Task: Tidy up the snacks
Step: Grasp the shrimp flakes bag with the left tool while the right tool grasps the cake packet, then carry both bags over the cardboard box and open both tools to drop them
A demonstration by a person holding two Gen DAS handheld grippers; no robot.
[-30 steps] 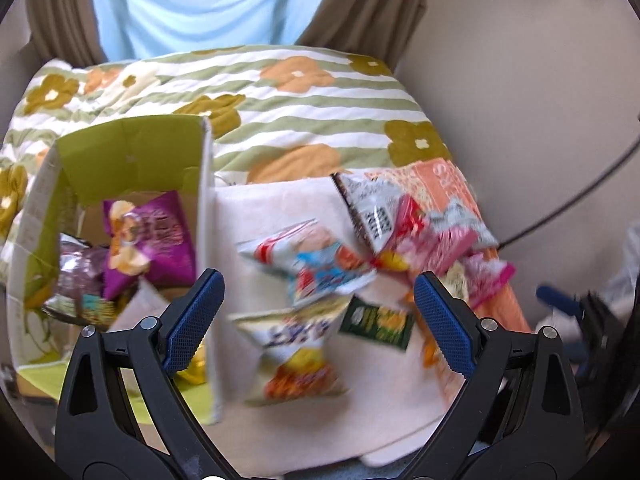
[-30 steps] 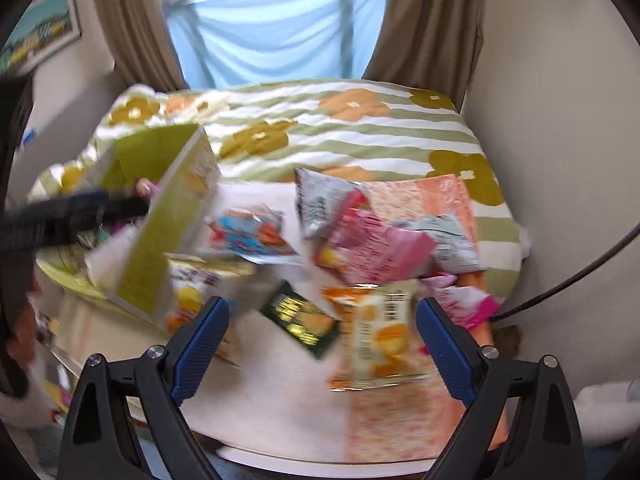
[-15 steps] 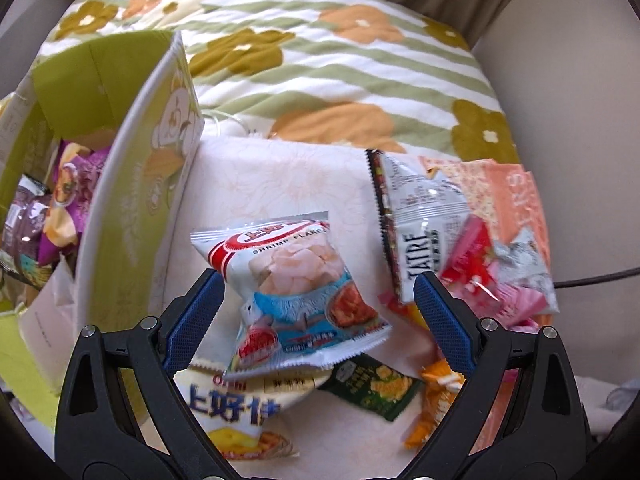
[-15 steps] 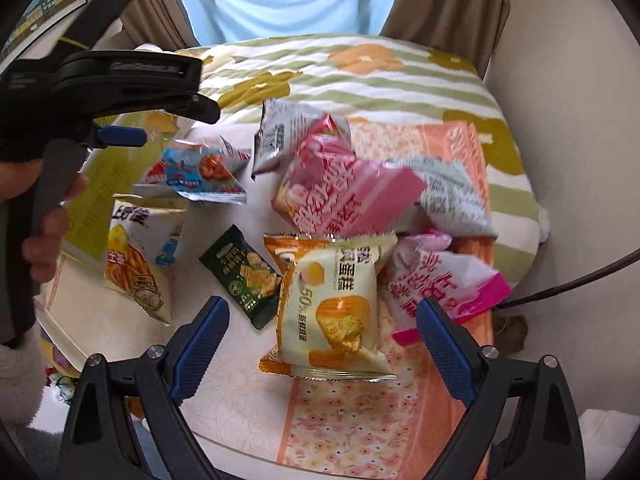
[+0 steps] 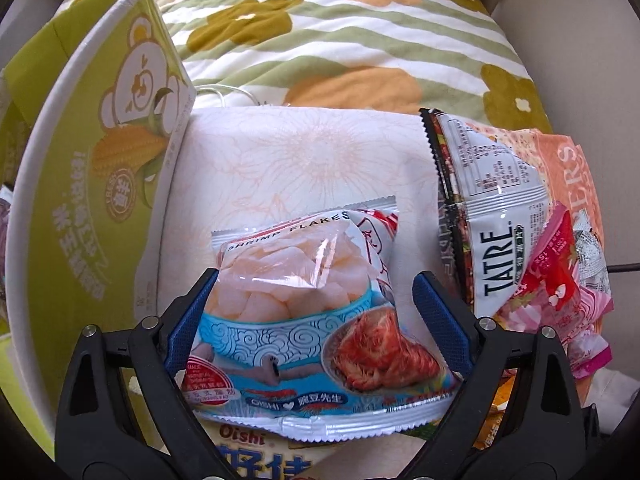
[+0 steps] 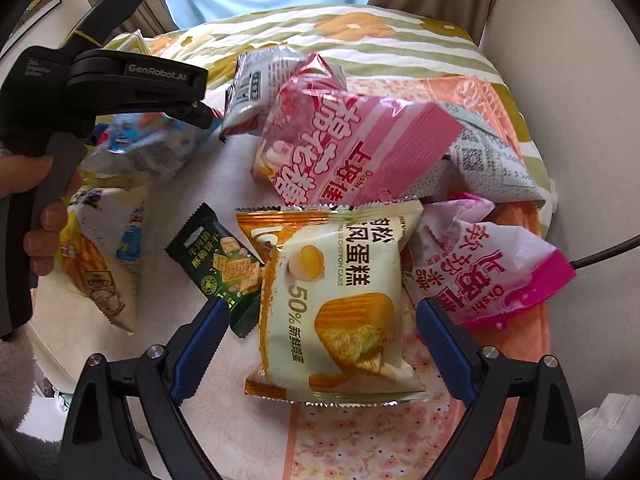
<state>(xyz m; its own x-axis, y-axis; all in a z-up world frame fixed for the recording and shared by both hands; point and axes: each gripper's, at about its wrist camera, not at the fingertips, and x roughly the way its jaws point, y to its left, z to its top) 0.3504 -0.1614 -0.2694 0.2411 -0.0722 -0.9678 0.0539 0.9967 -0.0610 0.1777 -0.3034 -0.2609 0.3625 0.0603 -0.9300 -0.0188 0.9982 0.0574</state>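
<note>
Glossy crinkled plastic shrimp flakes bag (image 5: 316,312), shiny chiffon cake wrapper (image 6: 336,300), matt cardboard box (image 5: 100,184), quilted cloth bedspread (image 5: 340,40)

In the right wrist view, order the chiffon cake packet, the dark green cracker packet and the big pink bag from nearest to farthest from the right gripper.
1. Cream-and-orange chiffon cake packet, between the fingers.
2. Dark green cracker packet, left, just beyond.
3. Big pink bag, behind the cake.
</note>
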